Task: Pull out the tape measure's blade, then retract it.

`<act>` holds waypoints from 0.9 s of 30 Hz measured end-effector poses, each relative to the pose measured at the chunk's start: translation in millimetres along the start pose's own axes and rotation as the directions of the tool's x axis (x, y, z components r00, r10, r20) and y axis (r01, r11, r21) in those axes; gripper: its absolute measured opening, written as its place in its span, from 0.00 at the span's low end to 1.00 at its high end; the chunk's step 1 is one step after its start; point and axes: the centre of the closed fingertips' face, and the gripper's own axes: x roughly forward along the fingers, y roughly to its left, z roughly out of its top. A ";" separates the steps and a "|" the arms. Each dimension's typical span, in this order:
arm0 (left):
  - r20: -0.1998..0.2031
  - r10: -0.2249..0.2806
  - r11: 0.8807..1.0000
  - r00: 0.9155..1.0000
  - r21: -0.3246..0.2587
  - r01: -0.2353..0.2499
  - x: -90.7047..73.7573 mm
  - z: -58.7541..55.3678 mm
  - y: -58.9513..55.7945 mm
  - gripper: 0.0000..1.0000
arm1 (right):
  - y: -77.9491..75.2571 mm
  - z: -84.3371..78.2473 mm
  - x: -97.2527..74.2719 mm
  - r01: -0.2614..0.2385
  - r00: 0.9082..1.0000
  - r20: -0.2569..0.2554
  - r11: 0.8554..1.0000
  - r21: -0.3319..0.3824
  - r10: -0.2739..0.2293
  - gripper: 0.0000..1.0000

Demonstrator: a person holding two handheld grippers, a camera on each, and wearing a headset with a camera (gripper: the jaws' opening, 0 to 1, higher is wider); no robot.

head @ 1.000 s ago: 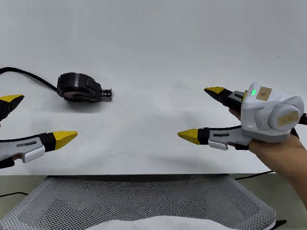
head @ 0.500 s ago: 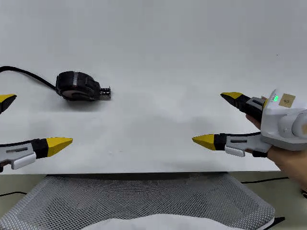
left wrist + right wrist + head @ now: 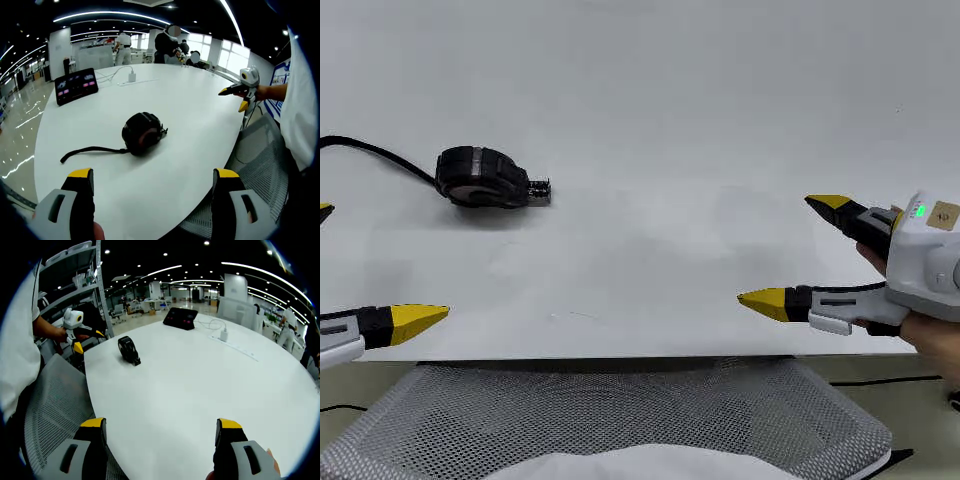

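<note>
Tape measure (image 3: pixel 485 178) lies on the bench (image 3: pixel 670 120), upper left of the head view. Left tongs (image 3: pixel 153 176) and right tongs (image 3: pixel 773 248) stand apart.

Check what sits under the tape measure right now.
The tape measure rests on the white table, its black strap trailing alongside. The patch directly beneath is hidden by its body.

Black tape measure (image 3: pixel 483 179) and black strap (image 3: pixel 380 153) on a white desk (image 3: pixel 660 120) — grey mesh chair (image 3: pixel 620 405); right gripper (image 3: pixel 776 248) white, jaws yellow-tipped.
</note>
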 end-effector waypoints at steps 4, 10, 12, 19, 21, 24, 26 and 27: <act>-0.013 0.008 1.000 1.000 0.026 -0.007 -1.8 -3.6 2.1 0.96 | 0.7 -3.2 -3.3 0.000 1.000 -0.004 1.000 0.004 0.000 0.90; -0.012 0.015 0.999 1.000 0.035 -0.014 -4.8 -3.7 5.3 0.97 | 1.5 -8.6 -7.2 0.004 1.000 -0.011 1.000 0.014 -0.004 0.91; -0.013 0.014 0.999 1.000 0.037 -0.013 -4.9 -3.1 5.4 0.97 | 1.4 -9.3 -7.6 0.005 1.000 -0.010 1.000 0.018 -0.005 0.91; -0.001 0.021 0.999 1.000 0.043 -0.021 -5.7 1.6 7.8 0.97 | 0.4 -9.7 -8.4 0.006 1.000 -0.011 1.000 0.023 -0.006 0.90; 0.002 0.017 0.999 1.000 0.039 -0.017 -6.1 2.2 7.4 0.96 | -0.2 -9.1 -8.4 0.007 1.000 -0.008 1.000 0.024 -0.007 0.90; 0.021 0.021 0.998 1.000 0.051 -0.023 -6.8 6.2 6.9 0.96 | -0.3 -7.8 -8.5 0.006 1.000 -0.004 0.999 0.031 -0.006 0.90; 0.028 0.018 0.998 0.999 0.060 -0.020 -6.5 9.0 5.3 0.96 | -0.9 -7.4 -8.6 0.009 1.000 -0.003 1.000 0.030 -0.009 0.90; 0.028 0.020 0.998 0.999 0.059 -0.022 -6.1 9.7 5.2 0.97 | -0.9 -7.4 -8.6 0.009 1.000 -0.003 1.000 0.030 -0.009 0.90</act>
